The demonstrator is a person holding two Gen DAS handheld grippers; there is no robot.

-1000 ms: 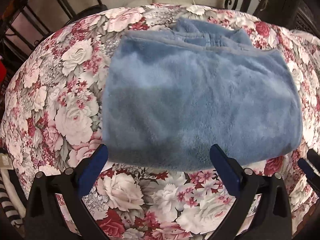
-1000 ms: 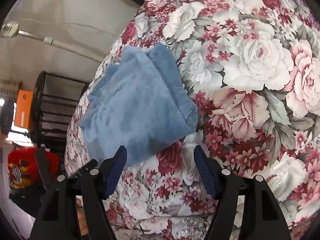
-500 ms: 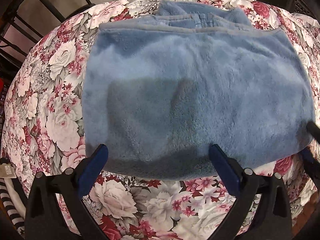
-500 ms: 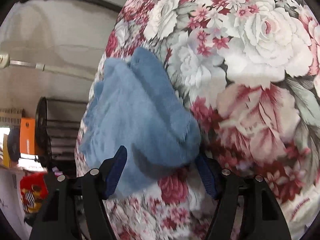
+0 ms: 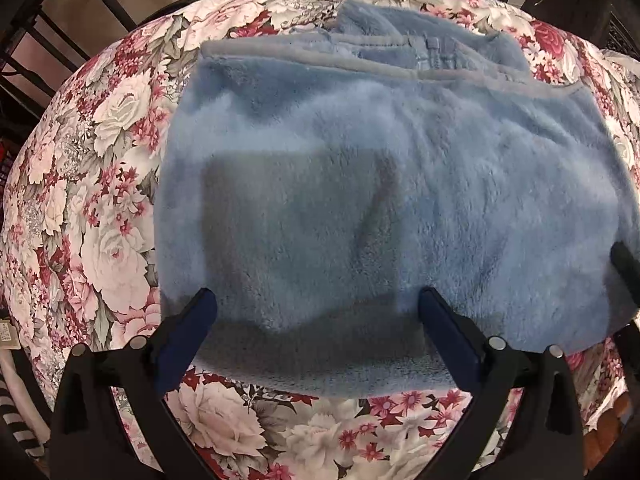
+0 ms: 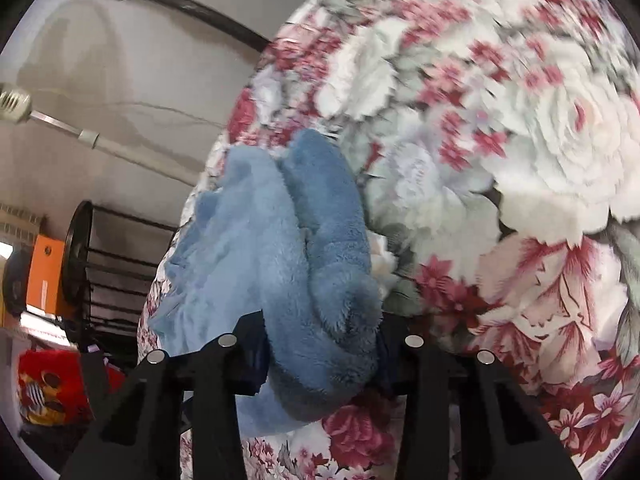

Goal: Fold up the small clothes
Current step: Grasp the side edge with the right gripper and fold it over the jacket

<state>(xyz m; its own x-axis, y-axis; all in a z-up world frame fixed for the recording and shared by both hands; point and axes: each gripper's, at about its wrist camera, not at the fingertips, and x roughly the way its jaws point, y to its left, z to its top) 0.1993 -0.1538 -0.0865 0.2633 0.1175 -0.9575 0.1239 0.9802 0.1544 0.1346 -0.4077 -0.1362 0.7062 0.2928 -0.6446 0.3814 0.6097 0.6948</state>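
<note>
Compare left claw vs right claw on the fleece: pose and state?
1. Left claw has its jaws spread wide over the fleece, pads clear of it; right claw is closing its jaws with a bunched edge of fleece between them.
2. Left sits over the flat near hem; right is at a side edge, where the layers are bunched.
Shared: black frames, blue pads, same floral tablecloth.

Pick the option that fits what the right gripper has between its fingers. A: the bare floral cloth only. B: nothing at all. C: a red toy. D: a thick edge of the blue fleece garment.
D: in the right wrist view the right gripper has its jaws closing around a bunched edge of the blue fleece garment, which lies on the floral cloth.
</note>
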